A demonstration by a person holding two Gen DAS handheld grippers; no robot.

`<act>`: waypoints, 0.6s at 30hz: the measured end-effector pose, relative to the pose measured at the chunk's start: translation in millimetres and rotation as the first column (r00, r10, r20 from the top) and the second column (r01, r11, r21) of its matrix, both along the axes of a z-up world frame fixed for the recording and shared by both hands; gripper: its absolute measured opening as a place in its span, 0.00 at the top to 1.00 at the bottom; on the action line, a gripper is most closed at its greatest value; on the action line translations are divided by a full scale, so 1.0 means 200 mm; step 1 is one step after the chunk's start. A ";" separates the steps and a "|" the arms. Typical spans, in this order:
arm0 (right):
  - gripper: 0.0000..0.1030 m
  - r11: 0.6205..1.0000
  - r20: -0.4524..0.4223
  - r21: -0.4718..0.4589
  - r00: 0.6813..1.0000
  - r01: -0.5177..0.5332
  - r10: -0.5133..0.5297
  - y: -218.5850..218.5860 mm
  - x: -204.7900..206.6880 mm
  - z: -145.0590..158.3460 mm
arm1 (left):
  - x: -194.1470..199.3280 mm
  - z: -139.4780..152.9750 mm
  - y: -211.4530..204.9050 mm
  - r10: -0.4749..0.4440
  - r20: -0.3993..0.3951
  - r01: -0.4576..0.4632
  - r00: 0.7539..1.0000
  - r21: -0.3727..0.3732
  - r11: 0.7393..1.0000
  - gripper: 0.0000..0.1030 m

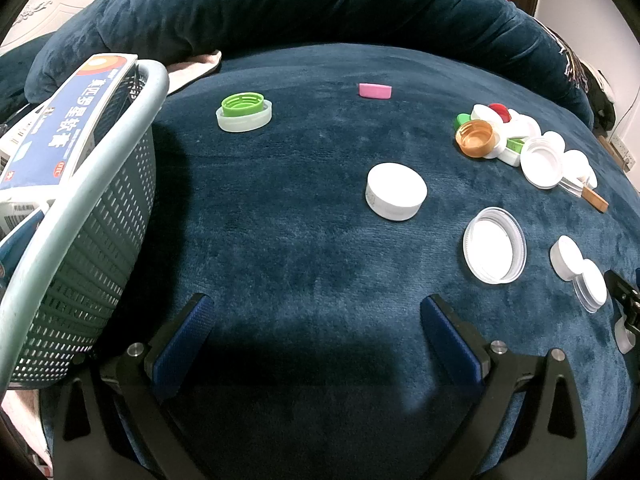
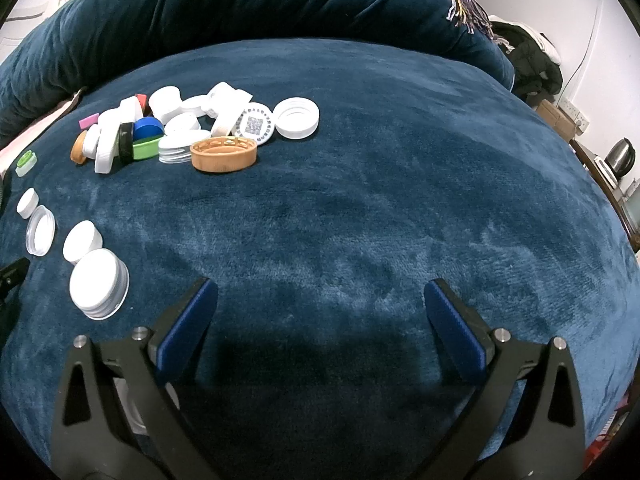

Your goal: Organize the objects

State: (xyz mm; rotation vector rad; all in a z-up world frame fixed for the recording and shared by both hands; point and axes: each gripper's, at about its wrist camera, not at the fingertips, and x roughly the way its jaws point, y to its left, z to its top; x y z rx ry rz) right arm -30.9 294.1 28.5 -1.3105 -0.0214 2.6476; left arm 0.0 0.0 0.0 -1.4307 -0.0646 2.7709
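Observation:
Many bottle caps lie on a dark blue velvet cushion (image 1: 304,240). In the left wrist view a white cap (image 1: 396,191) sits ahead of my open, empty left gripper (image 1: 316,308), with an upturned white lid (image 1: 495,250) to its right, a green-and-clear cap (image 1: 244,111) far left and a pink cap (image 1: 375,91) at the back. A pile of caps (image 1: 516,140) lies far right. In the right wrist view my right gripper (image 2: 320,292) is open and empty; the pile (image 2: 192,128) with an orange cap (image 2: 223,154) lies far left, and a white lid (image 2: 99,283) sits near my left fingertip.
A pale green mesh basket (image 1: 80,216) holding blue-and-white boxes (image 1: 60,128) stands at the left in the left wrist view. A thick blue bolster (image 2: 240,4) runs along the back. A kettle (image 2: 620,158) and wall sockets are off to the right.

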 end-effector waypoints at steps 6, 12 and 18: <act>0.00 1.000 0.000 0.001 1.000 0.000 0.000 -0.01 0.01 0.00 | 0.00 0.00 0.00 0.000 -0.001 0.000 1.000 0.000 1.000 0.00; 0.00 1.000 0.000 0.002 1.000 0.000 0.000 -0.01 0.00 0.00 | 0.00 0.00 0.00 0.000 -0.001 0.000 1.000 0.000 1.000 0.00; 0.00 1.000 0.003 0.005 1.000 0.003 -0.003 -0.01 0.00 0.00 | 0.00 0.00 0.00 0.005 0.008 -0.005 1.000 -0.001 1.000 0.00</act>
